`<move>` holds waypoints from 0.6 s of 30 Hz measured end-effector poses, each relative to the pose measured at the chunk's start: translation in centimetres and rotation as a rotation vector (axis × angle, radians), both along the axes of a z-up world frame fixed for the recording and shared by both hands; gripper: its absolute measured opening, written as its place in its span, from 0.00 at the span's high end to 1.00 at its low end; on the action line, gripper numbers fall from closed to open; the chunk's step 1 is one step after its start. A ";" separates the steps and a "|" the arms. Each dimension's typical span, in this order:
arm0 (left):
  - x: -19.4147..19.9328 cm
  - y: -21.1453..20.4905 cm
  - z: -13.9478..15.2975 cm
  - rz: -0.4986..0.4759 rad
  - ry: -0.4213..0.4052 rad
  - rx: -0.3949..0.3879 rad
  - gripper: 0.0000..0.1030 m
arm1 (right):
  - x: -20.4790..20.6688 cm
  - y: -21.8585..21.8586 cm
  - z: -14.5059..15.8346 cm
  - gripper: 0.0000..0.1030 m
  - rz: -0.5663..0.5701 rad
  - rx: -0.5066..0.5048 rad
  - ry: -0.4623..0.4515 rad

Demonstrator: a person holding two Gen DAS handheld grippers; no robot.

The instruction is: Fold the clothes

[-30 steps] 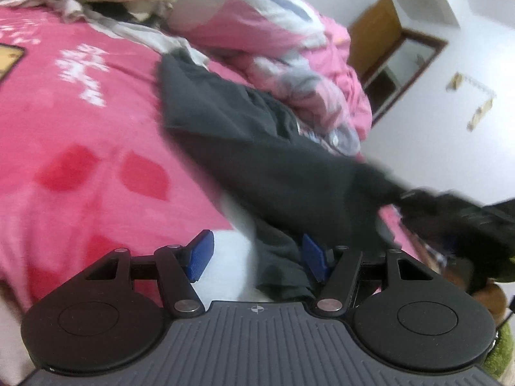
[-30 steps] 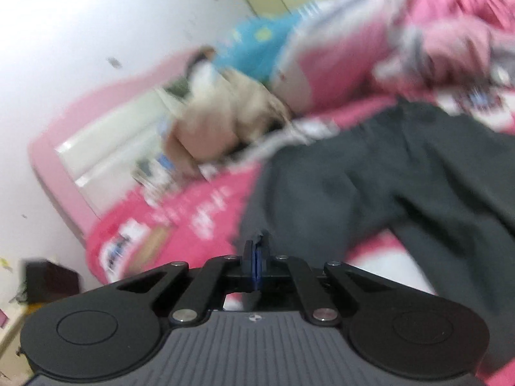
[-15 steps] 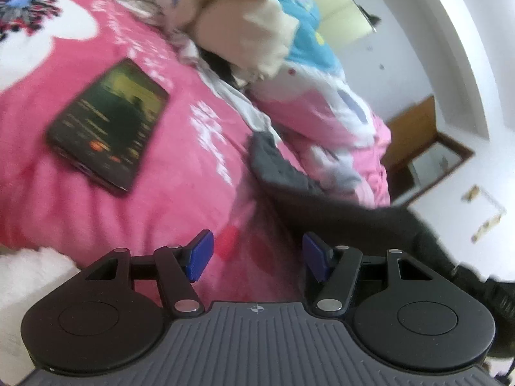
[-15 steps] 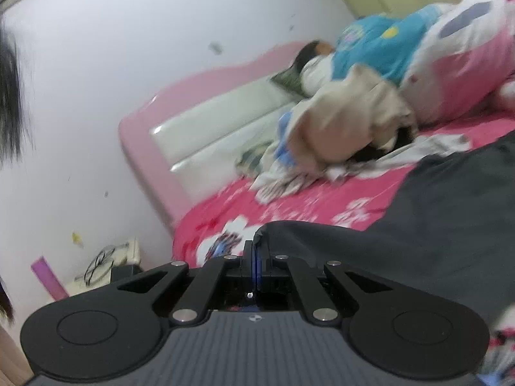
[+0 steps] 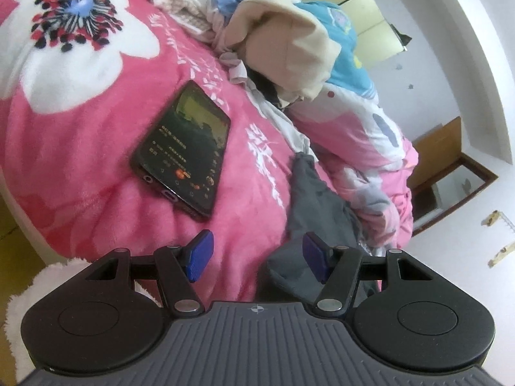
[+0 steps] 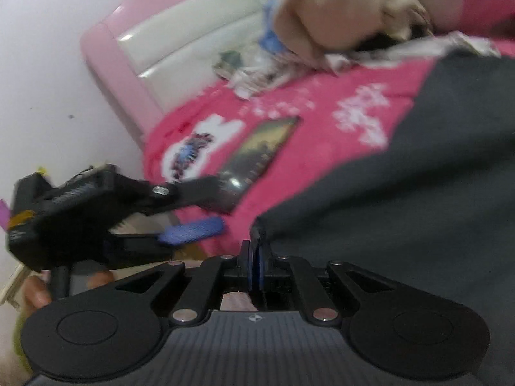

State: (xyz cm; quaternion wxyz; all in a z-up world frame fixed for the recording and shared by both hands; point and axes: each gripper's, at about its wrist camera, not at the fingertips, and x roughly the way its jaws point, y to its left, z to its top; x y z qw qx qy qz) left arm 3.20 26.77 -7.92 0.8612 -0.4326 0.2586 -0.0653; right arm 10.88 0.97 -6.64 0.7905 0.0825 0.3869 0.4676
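- Since a sec ago the left wrist view has swung off the dark grey garment [image 5: 317,199] & onto the pink bedspread [image 5: 80,148]; a phone [image 5: 182,151], not shown then, now lies face-up ahead of the jaws. The right wrist view has dropped from wall & headboard toward the bed.
- Left gripper [image 5: 256,255]: blue pads spread apart, nothing between them; its right pad sits just over the garment's near edge, whether touching can't be told. Prob. held spread to take a second hold on the cloth.
- Right gripper [image 6: 254,265]: pads pressed together, pinching a corner of the garment [image 6: 402,193]. The cloth fans out from the pinch across the right of the view, over the bedspread [image 6: 305,148].
- Holding one corner while the other jaw stays free looks like prep for spreading or folding the garment.
- Heap of bedding & clothes [image 5: 283,41] sits further up the bed, beyond the phone.
- Hard to make out: right view is motion-blurred; the garment runs out of both views, so its type & full outline aren't clear.
- In the right view the left gripper [image 6: 193,222] shows as a blur; a hand [image 6: 35,289] on its grip is only partly in view.
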 end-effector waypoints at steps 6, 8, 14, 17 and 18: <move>0.4 -1.7 0.3 -0.069 0.025 0.038 0.39 | -1.3 -3.8 1.9 0.46 -0.002 0.078 0.025; 0.5 -2.3 0.4 -0.091 0.032 0.054 0.39 | -2.1 -6.4 3.1 0.41 -0.016 0.143 0.025; 0.7 -3.9 0.3 -0.103 0.056 0.081 0.39 | -3.4 -17.7 2.3 0.37 -0.282 0.315 0.153; 0.9 -4.6 0.4 -0.090 0.064 0.101 0.40 | -3.3 -22.4 0.3 0.39 -0.456 0.323 0.229; 1.0 -4.7 0.4 -0.084 0.070 0.106 0.40 | -3.1 -23.5 -0.4 0.40 -0.494 0.333 0.266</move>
